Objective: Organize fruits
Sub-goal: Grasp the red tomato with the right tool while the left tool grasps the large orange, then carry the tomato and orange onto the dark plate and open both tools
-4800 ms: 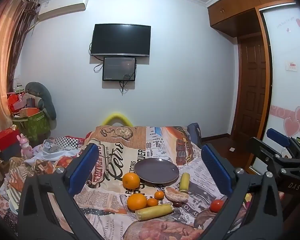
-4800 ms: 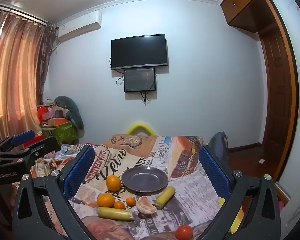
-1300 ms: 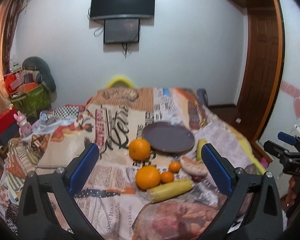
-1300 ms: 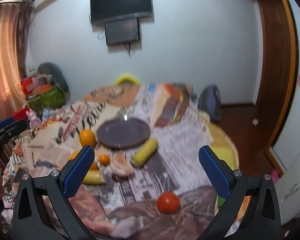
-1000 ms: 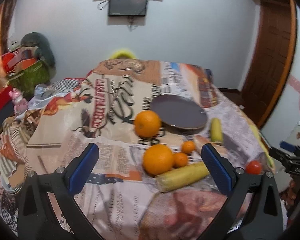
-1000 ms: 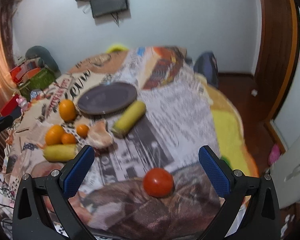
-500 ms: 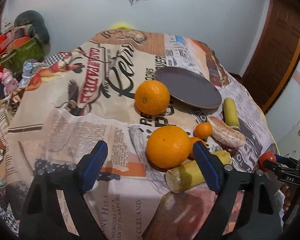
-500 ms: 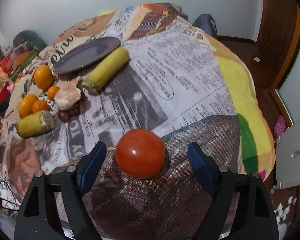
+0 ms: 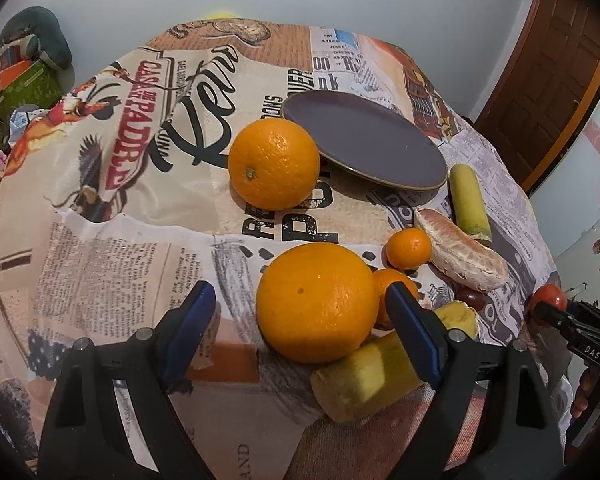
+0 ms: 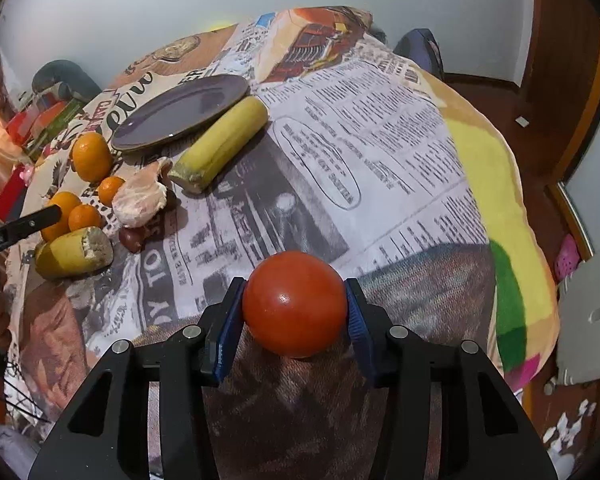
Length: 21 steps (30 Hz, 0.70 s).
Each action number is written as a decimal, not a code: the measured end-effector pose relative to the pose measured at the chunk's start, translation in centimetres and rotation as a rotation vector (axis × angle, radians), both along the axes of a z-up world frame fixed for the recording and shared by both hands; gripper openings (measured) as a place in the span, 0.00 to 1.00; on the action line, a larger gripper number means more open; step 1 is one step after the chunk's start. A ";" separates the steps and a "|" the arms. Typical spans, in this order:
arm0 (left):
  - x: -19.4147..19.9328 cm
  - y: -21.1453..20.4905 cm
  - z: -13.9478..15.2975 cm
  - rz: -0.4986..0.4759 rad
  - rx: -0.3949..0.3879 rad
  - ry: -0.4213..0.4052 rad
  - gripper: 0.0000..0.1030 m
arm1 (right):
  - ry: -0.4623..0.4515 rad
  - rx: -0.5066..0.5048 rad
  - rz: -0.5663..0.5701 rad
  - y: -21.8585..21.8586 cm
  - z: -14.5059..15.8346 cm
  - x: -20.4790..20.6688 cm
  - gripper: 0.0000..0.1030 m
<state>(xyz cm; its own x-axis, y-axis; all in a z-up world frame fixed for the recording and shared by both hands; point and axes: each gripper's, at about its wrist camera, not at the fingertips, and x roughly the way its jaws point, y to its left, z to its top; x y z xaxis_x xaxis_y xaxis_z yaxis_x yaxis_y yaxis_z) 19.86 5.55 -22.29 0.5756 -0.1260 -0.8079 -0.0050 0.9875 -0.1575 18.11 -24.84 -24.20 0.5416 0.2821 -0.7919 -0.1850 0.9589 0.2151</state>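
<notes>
My right gripper (image 10: 295, 312) is shut on a red tomato (image 10: 295, 303) at the near edge of the table; both blue pads touch its sides. It also shows far right in the left wrist view (image 9: 548, 299). My left gripper (image 9: 300, 312) is open, its jaws around a large orange (image 9: 317, 303) without touching it. A second large orange (image 9: 274, 164) lies beyond, next to an empty dark plate (image 9: 364, 138). Two small mandarins (image 9: 408, 242), a peeled citrus piece (image 9: 460, 250) and two yellow corn pieces (image 9: 364, 374) lie around.
The table wears a newspaper-print cloth (image 10: 380, 140). A dark grape-like fruit (image 10: 132, 238) lies by the peeled piece. Clutter (image 9: 20, 64) stands at the back left, a wooden door (image 9: 548, 64) at the right.
Both grippers moved forward and down to the table. My right gripper closed on the tomato. My left gripper narrowed around the near large orange.
</notes>
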 end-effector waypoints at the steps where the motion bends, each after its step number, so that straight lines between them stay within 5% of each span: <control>1: 0.2 0.0 -0.2 0.005 -0.001 0.002 0.85 | -0.003 0.005 0.003 0.1 0.1 0.1 0.43; 8: 0.8 0.5 -0.8 -0.002 -0.105 0.010 0.64 | -0.035 0.022 0.027 1.0 1.0 1.0 0.43; 21: -0.1 0.1 1.0 0.003 -0.035 -0.036 0.62 | -0.126 0.059 0.052 2.5 3.8 1.4 0.43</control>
<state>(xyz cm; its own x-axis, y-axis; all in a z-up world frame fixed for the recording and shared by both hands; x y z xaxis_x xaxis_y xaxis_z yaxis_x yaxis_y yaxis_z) 19.71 5.66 -21.25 0.6048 -0.1524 -0.7817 -0.0013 0.9813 -0.1924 19.52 -22.38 -20.38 0.6191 0.3561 -0.6999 -0.2627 0.9339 0.2427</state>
